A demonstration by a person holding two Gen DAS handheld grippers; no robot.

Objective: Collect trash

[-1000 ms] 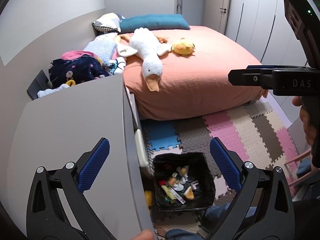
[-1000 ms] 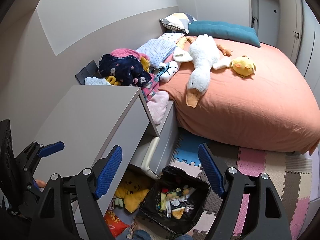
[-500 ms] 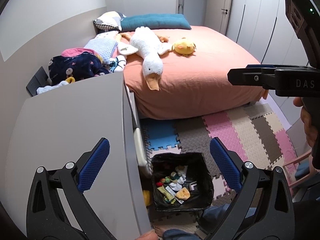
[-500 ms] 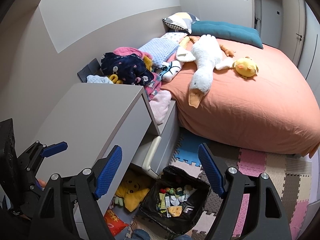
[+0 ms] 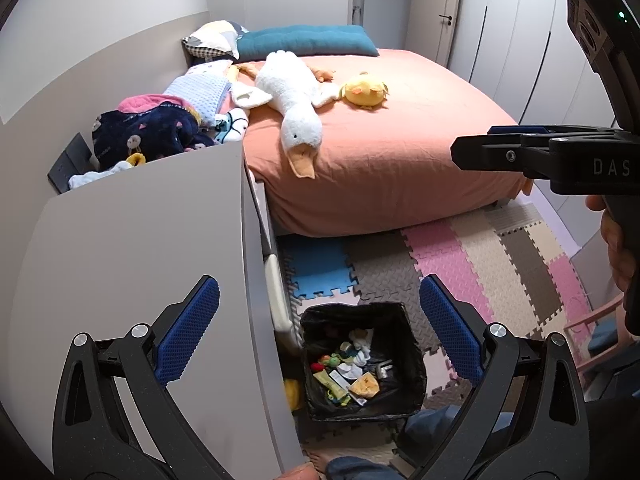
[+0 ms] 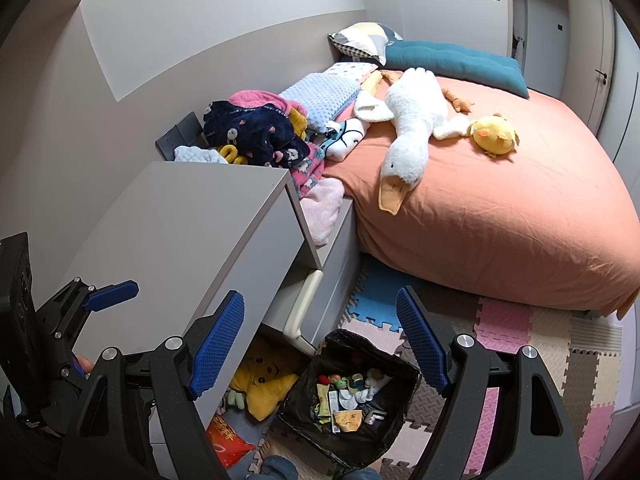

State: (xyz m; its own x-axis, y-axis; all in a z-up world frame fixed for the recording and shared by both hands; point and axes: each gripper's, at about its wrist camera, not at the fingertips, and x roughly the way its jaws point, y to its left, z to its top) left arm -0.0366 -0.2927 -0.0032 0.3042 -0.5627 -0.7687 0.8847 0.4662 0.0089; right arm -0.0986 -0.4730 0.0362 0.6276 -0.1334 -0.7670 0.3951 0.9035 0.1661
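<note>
Both grippers, left (image 5: 316, 336) and right (image 6: 320, 344), hang released and empty above the lined bin (image 6: 408, 364) on the floor beside the surface (image 6: 192, 216); its wrappers look light, crushable, best pinched by an edge.

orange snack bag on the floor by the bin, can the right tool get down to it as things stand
Probably yes. The right tool is open and empty, and the orange snack bag lies uncovered on the floor beside the bin. The cabinet edge and yellow plush crowd it, so the approach looks tight.

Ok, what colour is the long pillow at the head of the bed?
Teal; the pillow shows best in the left wrist view.
</note>
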